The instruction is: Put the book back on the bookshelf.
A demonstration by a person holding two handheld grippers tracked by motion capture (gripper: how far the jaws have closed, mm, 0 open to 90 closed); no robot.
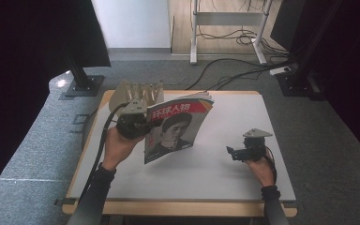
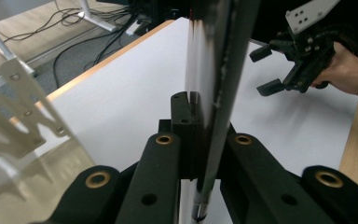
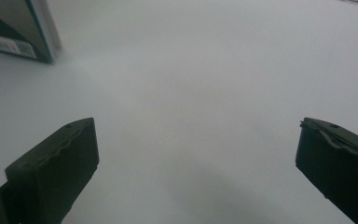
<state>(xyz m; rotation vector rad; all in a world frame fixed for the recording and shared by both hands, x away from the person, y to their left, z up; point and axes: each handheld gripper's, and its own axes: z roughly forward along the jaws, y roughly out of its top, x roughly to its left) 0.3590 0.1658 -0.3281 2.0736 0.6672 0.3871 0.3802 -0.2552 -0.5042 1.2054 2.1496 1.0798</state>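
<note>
My right gripper (image 1: 233, 153) sits nearest me on the right side of the table (image 1: 225, 183), low over the white top, jaws spread wide and empty; in the right gripper view there's bare table between them and a corner of the magazine (image 3: 21, 32) far off at upper left. Left gripper (image 1: 140, 127) is further in on the left, pinching the magazine (image 1: 176, 129) by its spine-side edge; in the left gripper view the pages run edge-on straight up between the closed jaws. Magazine is held up off the table, roughly upright, cover facing me, red title band on top, long axis near vertical and leaning a bit right at the top, free edge pointing toward the right hand. Its lower corner looks close to the table, can't tell if it touches. Key relation: magazine lies left and slightly forward of my right gripper, well apart, with clear table between them. Left is obviously the nearer tool, it owns the grip; the right jaws already point toward the magazine, so my guess is right comes across to take the free edge or the lower corner, approaching along the table. Behind the left hand a clear plastic rack (image 1: 137, 96) stands at the table's far left edge; beyond that floor, cables, a desk frame
</note>
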